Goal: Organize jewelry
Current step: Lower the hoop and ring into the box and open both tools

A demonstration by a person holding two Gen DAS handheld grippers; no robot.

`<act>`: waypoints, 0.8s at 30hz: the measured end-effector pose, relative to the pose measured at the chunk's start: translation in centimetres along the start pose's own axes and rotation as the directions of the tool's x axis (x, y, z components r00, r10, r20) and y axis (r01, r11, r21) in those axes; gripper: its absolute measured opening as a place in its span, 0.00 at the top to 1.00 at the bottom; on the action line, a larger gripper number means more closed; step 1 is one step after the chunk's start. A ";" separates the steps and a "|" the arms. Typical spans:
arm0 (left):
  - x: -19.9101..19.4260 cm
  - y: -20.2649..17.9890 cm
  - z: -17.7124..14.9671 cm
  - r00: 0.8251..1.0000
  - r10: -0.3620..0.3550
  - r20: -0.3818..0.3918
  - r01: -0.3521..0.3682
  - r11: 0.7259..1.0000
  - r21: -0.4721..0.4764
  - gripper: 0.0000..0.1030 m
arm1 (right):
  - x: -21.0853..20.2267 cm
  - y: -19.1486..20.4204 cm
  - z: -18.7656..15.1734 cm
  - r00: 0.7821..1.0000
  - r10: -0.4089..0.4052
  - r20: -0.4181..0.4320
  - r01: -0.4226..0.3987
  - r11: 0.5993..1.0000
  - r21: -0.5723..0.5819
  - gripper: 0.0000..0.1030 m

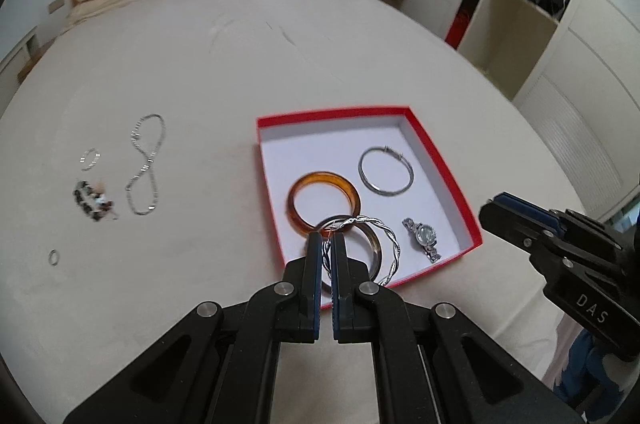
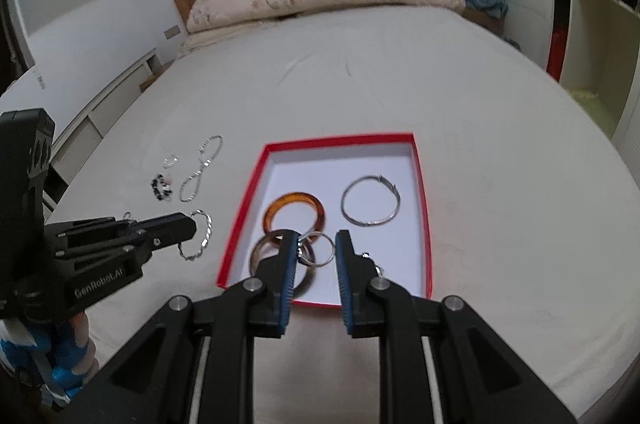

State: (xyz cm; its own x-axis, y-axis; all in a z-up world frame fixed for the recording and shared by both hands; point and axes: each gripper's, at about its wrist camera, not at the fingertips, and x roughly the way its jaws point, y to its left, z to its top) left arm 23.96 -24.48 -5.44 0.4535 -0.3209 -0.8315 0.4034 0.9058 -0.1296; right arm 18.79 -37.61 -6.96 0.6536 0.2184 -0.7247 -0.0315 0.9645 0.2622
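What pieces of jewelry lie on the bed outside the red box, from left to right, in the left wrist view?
Small ring → beaded bracelet → silver chain. A thin ring lies just above the beaded bracelet, so its place in the order is unclear.

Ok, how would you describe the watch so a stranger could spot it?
On the pale bed lies a shallow red box with a white floor. The watch lies near its right-hand wall, toward the near corner. Unlike the bangles beside it, it has a round dial and a metal link strap.
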 end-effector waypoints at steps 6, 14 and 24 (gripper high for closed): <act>3.2 -0.5 0.2 0.999 0.002 -0.046 -0.001 1.000 0.017 0.97 | 3.0 -1.5 -0.6 0.999 0.012 -0.048 -0.010 0.999 0.044 0.82; 5.9 -0.6 -0.3 0.996 0.007 -0.092 -0.006 1.000 0.018 0.97 | 5.7 -2.8 -1.4 0.995 0.009 -0.098 -0.003 0.998 0.065 0.82; 8.4 -0.2 -1.3 0.989 0.019 -0.147 -0.017 1.000 0.016 0.97 | 8.8 -3.3 -3.0 0.980 -0.046 -0.191 0.049 0.999 0.011 0.82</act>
State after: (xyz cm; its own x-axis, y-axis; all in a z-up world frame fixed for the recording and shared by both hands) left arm 26.61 -27.02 -13.07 0.3396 -0.2592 -0.9041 0.4083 0.9066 -0.1066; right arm 22.36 -38.37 -16.15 0.4979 0.1978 -0.8444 0.0091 0.9724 0.2331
